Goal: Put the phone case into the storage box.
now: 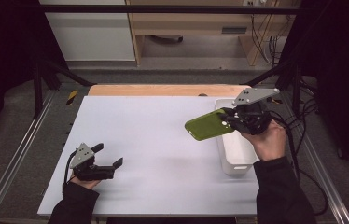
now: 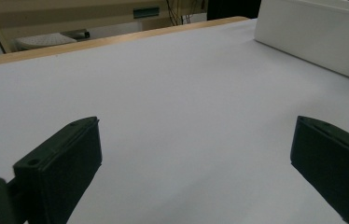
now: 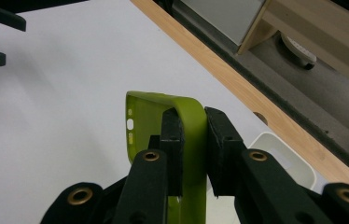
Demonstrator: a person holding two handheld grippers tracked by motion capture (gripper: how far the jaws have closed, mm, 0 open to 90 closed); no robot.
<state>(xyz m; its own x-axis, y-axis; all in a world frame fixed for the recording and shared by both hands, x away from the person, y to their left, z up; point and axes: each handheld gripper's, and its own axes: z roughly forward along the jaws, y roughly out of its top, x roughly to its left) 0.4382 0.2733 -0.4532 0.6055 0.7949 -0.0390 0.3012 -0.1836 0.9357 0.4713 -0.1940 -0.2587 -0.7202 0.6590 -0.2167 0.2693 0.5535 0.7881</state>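
A broad white table sheet (image 1: 163,154) covers the work surface, with a strip of bare wooden edge (image 1: 163,90) along its far side. Its flat, open middle lies in front of both pairs of jaws, likely kept free as a place to set things down.

A white rectangular plastic bin (image 1: 234,156) sits at the sheet's right side, directly beneath the right gripper (image 1: 228,120). In the left gripper view its pale wall (image 2: 312,32) stands well beyond the jaws, off to the right.

The olive-green flexible phone case (image 1: 206,125) is up in the air, clear of the sheet, sticking out from the right jaws toward the table's middle. It seems to be held by one end so that most of its body hangs free of the bin's rim and can be carried across. In the right gripper view the case (image 3: 189,126) runs edge-on between the two black pads, which press its thin wall from both sides: the jaws are clamped tight on it.

The left gripper (image 1: 109,155) rests low near the sheet's near left corner. Its jaws stand wide apart, with nothing between them and only bare sheet ahead.
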